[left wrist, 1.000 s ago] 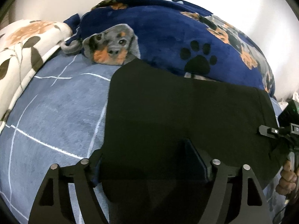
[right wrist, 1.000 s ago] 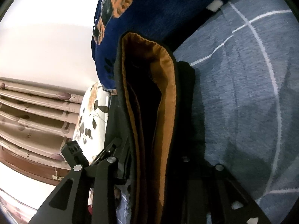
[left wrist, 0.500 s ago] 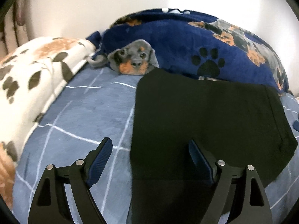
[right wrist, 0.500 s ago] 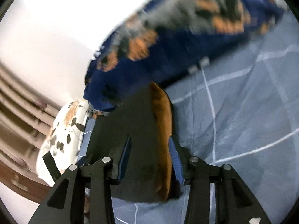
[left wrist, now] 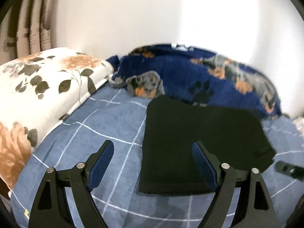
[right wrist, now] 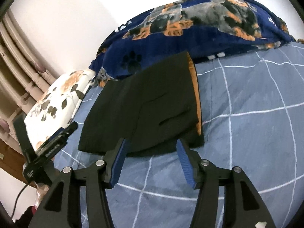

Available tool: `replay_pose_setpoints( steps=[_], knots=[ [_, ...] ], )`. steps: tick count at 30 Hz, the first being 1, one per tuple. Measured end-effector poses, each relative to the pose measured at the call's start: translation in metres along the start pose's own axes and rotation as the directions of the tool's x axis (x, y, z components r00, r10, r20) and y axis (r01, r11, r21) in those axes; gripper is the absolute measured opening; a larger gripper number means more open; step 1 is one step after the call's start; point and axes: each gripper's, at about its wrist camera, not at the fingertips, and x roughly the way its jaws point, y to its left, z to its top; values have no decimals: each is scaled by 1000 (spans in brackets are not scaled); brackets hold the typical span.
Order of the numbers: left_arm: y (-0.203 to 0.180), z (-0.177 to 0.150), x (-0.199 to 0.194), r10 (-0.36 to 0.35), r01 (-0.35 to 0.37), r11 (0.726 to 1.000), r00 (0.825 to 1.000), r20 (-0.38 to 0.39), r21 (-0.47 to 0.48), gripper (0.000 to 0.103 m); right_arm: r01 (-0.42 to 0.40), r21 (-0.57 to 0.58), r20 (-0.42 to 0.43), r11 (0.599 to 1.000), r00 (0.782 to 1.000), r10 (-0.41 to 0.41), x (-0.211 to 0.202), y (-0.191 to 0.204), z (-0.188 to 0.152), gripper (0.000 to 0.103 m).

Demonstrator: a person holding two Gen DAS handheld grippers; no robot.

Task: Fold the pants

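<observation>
**A:** Start with what is nearest you. What are your grippers doing?

**B:** My left gripper [left wrist: 150,163] is released, jaws spread wide, with nothing pressed between them; it hangs above the near left edge of the pants [left wrist: 199,142]. My right gripper [right wrist: 150,161] is opening as we speak. Its blue pads [right wrist: 118,163] stand clear of the cloth, over bare bed cover just short of the pants' near edge, so nothing is held there either.

**A:** And the pants themselves?

**B:** Folded into a flat black block on the blue checked bed cover [right wrist: 247,133], around the middle of the bed, far edge touching the dog-print blanket [left wrist: 190,72] at the wall side. The orange lining [right wrist: 195,87] shows along the right edge, where the layers stack.

**A:** So what does the step ask of you?

**B:** I judge it a let-go and check. I'd lift both grippers straight off, so no pad drags a layer out of line, then look at that right edge: the layers sit slightly stepped. If it needs squaring, I'd press it flat from above, not pinch and tug.

**A:** Anything further off?

**B:** The floral pillow [left wrist: 38,98] at the bed's left edge, well apart, and curtains [left wrist: 28,22] behind.
</observation>
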Motion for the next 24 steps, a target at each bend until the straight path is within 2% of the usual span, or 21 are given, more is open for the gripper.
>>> replay_pose_setpoints(
  steps=[5, 9, 12, 17, 24],
  knots=[
    [-1, 2, -18, 36, -36, 999, 999, 11, 10, 85, 9, -8, 16, 1000, 1000, -9, -10, 7, -6, 57],
    [-7, -3, -29, 84, -85, 995, 996, 23, 54, 85, 13, -6, 23, 1000, 1000, -13, -14, 8, -10, 61],
    [-15, -10, -35, 102, -104, 990, 994, 31, 92, 91, 24, -8, 25, 1000, 999, -23, -16, 8, -14, 62],
    [-26, -20, -45, 110, -117, 982, 992, 60, 146, 92, 34, 0, 25, 999, 999, -34, -20, 7, -20, 63],
    [-40, -11, -65, 148, -159, 970, 986, 72, 184, 103, 18, -2, 37, 1000, 999, -18, -29, 9, -18, 65]
  ],
)
